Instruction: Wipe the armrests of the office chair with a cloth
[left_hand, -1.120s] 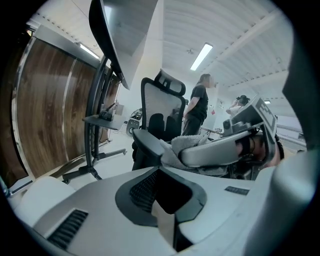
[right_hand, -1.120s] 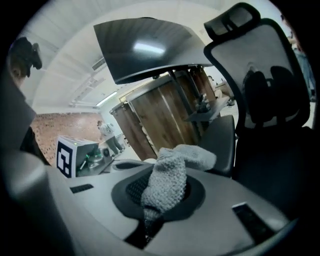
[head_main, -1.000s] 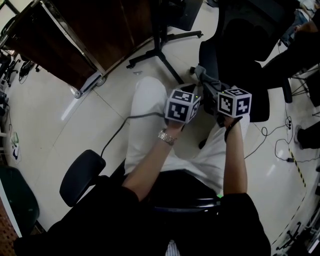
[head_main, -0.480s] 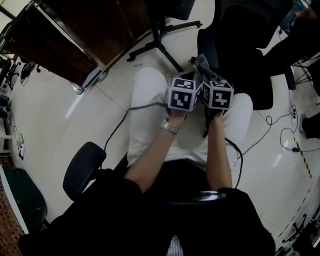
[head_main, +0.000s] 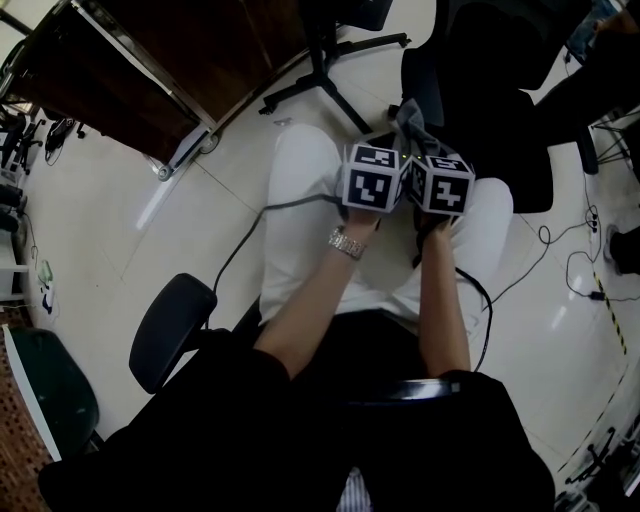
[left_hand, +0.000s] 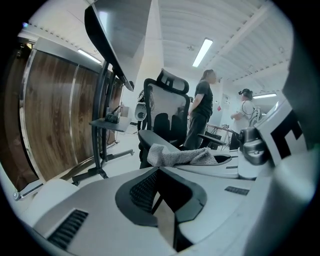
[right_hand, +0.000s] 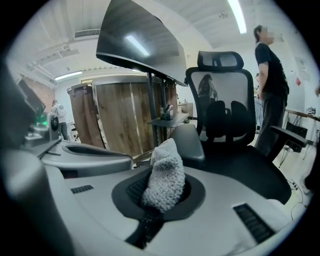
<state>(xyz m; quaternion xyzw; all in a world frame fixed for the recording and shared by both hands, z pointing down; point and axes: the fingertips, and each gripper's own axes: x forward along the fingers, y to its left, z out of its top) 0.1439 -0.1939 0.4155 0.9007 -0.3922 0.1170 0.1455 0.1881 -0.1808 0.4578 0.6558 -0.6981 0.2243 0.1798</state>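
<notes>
Both grippers have moved together since a second ago: the right one has swung in from the side and now sits just beside the left, marker cubes nearly touching, above the person's knees in the head view. Right hand-held gripper is clamped on the grey cloth, with a wad of it sticking up out of the jaws, so there is a pad of fabric in front to press on the chair. Left hand-held gripper has its jaws together and nothing between them; the cloth seen beyond it in its own view belongs to the right one.

The office chair faces the person, its near armrest right behind the cloth. Close, but I can't tell whether they touch. The far armrest is well apart from the cloth.

Judgement: wiping not started, still the approach. The left probably sits alongside to steady or follow, as it has no hold on the cloth. The wad is loose above the jaws and may fold back when pushed.
</notes>
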